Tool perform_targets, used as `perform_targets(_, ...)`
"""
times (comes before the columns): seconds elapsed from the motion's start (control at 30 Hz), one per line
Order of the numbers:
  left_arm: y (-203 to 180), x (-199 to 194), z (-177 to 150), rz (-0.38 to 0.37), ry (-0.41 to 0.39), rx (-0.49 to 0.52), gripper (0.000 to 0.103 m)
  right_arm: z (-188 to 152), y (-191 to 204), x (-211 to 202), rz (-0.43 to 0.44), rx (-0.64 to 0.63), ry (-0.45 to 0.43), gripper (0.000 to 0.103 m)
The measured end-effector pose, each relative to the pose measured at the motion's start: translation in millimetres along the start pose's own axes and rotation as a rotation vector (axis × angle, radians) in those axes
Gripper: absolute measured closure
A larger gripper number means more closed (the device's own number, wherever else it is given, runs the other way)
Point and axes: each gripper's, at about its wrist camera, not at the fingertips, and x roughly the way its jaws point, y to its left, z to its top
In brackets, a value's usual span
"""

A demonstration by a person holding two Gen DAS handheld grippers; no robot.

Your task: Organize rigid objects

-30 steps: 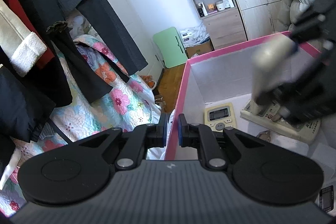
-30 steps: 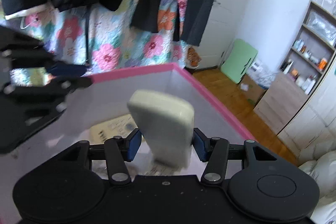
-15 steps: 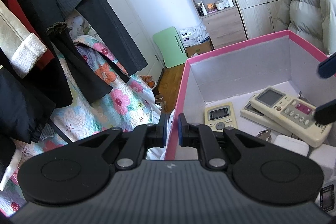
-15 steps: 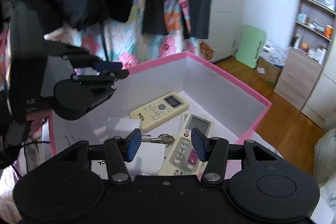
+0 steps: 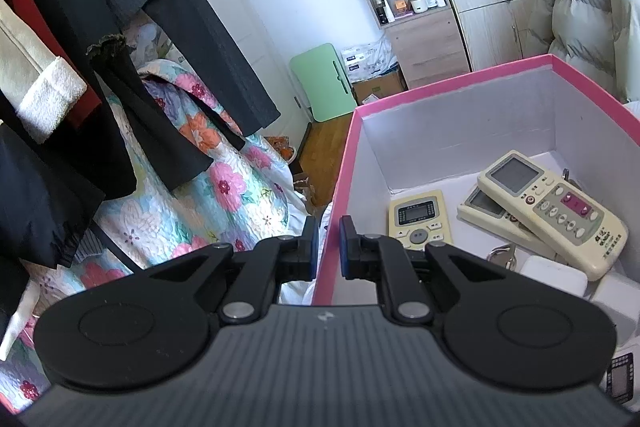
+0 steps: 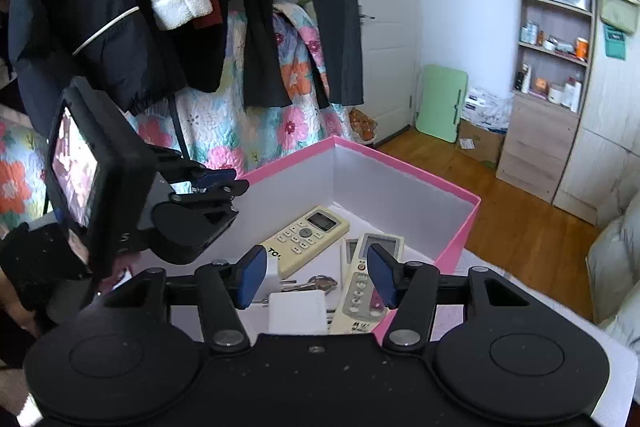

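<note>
A pink box [image 5: 452, 79] with white inside walls holds several cream remote controls. The newest remote [image 5: 552, 209] lies on top of another remote [image 5: 492, 217]; a third [image 5: 419, 219] lies to their left. My left gripper [image 5: 329, 243] is shut on the box's pink left wall [image 5: 334, 227]. My right gripper [image 6: 316, 273] is open and empty above the box, over the top remote [image 6: 366, 287]. The left gripper [image 6: 216, 183] also shows in the right wrist view at the box's near-left edge [image 6: 256, 175].
Keys [image 6: 320, 283] and a white block [image 6: 296, 311] lie in the box beside another remote [image 6: 308, 235]. Hanging coats [image 6: 160, 7] and a floral quilt [image 5: 192, 195] are behind. A shelf unit [image 6: 552, 67] and a green folding board [image 6: 440, 103] stand by the wall.
My right gripper let go of the cream remote into the box, opened and drew back upward. The left gripper has stayed shut on the box wall.
</note>
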Motion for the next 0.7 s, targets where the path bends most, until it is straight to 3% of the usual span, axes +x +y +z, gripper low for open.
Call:
perform_targets(0.3,9.7,-7.8,2.0,-0.032,0.054,-0.097,0.092,-9.0,0.0,-25.8,-0.026,0.071,-0.018,0.042)
perform_targets(0.53,11.2,-47.7,9.1,-0.043,0.009,-0.101,0.091,-17.0,0.4,-48.1,-0.048,0.1,-0.039,0.04)
perform_targets(0.7,12.9,-87.0,10.9,-0.056,-0.031,-0.11,0.072,-24.4,3.0,-65.1,-0.06,0.125,-0.071,0.039)
